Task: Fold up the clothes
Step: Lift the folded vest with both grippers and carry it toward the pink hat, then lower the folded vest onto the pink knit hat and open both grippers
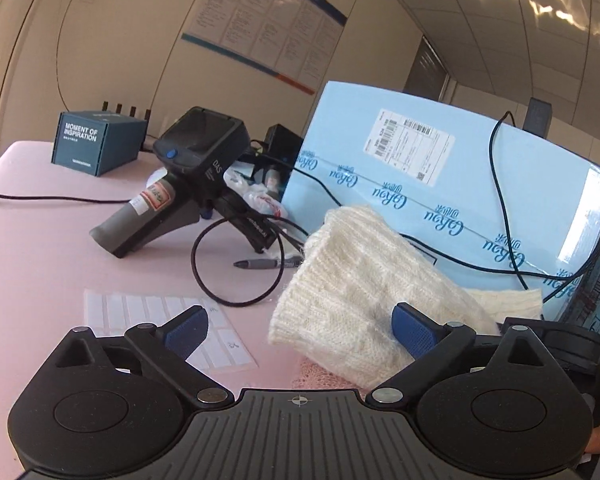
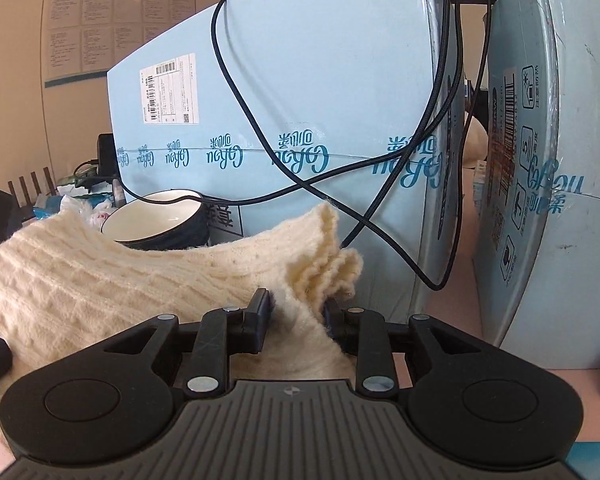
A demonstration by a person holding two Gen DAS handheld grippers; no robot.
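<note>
We see beige walls (image 1: 112, 52) with a blue-edged notice board (image 1: 268, 20) and a panelled ceiling (image 1: 500, 20) dappled with sunlight. A pink table (image 1: 40, 248) carries 2 pale blue cartons (image 2: 320, 92), a dark blue box (image 1: 98, 142), a bowl (image 2: 156, 216), black cables (image 2: 432, 120) and a label sheet (image 1: 140, 312).

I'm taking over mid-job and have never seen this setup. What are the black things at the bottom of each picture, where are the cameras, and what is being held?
Each picture comes from a camera on a handheld two-finger gripper, looking along its fingers. In the left view, the left gripper is open over the pink table, beside a cream knitted garment. In the right view, the right gripper is shut on a bunched edge of that garment. Also there: a light blue carton, a spare gripper device, a marker, and a bowl.
</note>
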